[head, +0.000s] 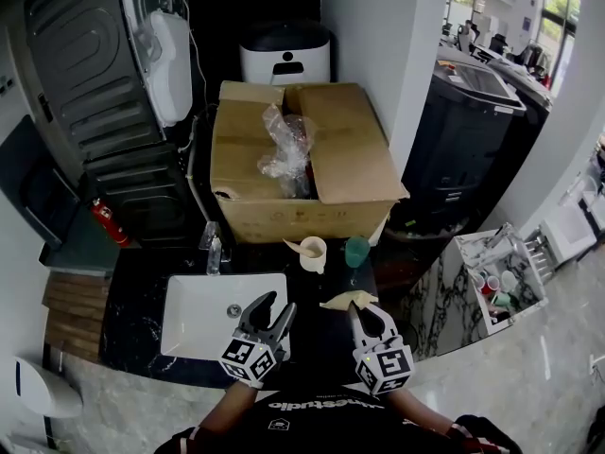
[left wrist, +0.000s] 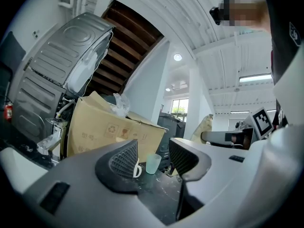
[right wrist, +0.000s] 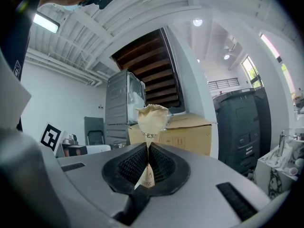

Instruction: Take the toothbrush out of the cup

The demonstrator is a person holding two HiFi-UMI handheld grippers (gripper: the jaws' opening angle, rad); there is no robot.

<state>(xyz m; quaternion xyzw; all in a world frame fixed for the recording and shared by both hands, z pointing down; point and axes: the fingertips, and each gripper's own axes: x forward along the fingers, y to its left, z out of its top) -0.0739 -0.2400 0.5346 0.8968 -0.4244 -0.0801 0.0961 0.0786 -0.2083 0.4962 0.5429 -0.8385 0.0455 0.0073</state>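
**Reach-in stage: toothbrush not yet lifted**

Head view: pale toothbrush [head: 293,246] sits in the cream ceramic mug [head: 313,253], centre frame on the dark speckled counter [head: 132,320], just left of a frosted green plastic cup [head: 356,251]. L gripper [head: 280,304] has jaws apart w/ nothing gripped, well short of the mug. R gripper [head: 361,308] is clamped on a crumpled tan paper wrapper [head: 340,300].

Next, as I judge it: L gripper fwd to the brush handle, 2 jaws either side, close, lift w/o tipping the mug.

L gripper view frames the mug handle + green cup in the jaw gap; brush not visible there. Only the R gripper view shows print on the wrapper, pinched flat btwn the pads.
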